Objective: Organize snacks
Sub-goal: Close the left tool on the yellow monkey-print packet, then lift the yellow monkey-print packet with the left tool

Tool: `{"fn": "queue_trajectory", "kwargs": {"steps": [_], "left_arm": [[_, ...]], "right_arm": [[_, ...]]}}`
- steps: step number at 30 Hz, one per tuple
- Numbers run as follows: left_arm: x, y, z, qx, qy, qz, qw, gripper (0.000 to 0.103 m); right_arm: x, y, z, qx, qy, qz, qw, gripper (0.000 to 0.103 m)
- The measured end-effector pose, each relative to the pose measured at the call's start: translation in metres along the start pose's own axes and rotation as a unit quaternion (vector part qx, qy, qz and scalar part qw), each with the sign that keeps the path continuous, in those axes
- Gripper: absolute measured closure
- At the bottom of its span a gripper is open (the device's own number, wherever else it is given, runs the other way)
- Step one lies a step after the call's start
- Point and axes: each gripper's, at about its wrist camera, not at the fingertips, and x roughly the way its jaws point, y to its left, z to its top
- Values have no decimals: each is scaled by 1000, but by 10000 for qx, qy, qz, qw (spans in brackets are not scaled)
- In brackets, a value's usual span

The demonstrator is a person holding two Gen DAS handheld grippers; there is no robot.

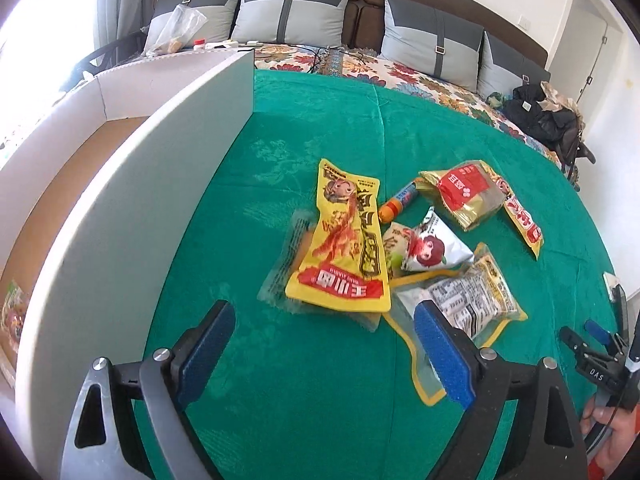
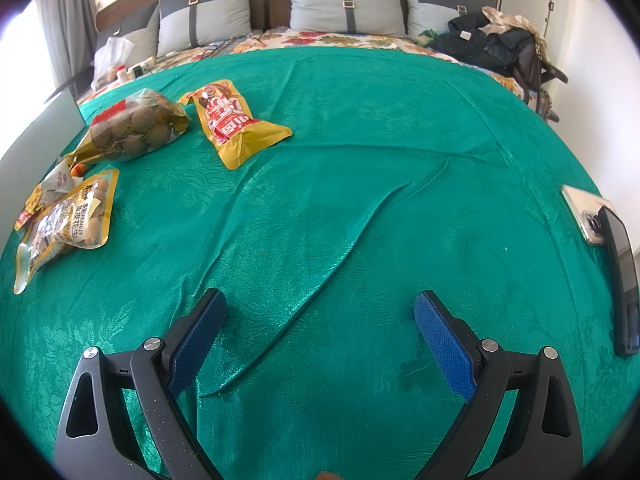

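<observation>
Green cloth [image 2: 360, 160] covers the bed, and the snacks lie loose on it in a small heap beside a white cardboard box [image 1: 132, 208]. A yellow packet [image 1: 344, 248] rests on a clear one, with a peanut bag [image 1: 468, 304] just to its right. The left gripper [image 1: 324, 340] hangs above the cloth, spread wide and holding nothing. The right gripper [image 2: 320, 336] is also spread, empty, over bare cloth well apart from the heap, near two phones [image 2: 604, 240].

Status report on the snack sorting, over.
Both hand-held grippers open, empty: left, right. Snack packets loose on green cover. Box beside them, path clear.
</observation>
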Motion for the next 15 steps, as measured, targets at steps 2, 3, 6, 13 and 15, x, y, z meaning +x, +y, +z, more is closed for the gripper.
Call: {"fn": "queue_trajectory", "kwargs": {"steps": [2,3,6,13,15], "left_arm": [[19,-8,24,303,241,157,9991,24],[31,-11,33,438,389,296,9978,25],[69,-16,50,483,901,467,9937,25],[85,-29,54,898,1026,469,9895,77],[80,-23,54,882,1081,441,9892,83]], "right_arm": [[0,0,0,-1,1,-1,10000,6],[0,0,0,0,1,-1,10000,6],[0,0,0,-1,2,-1,10000,6],[0,0,0,-2,3,-2,10000,6],[0,0,0,-3,3,-3,10000,6]]}}
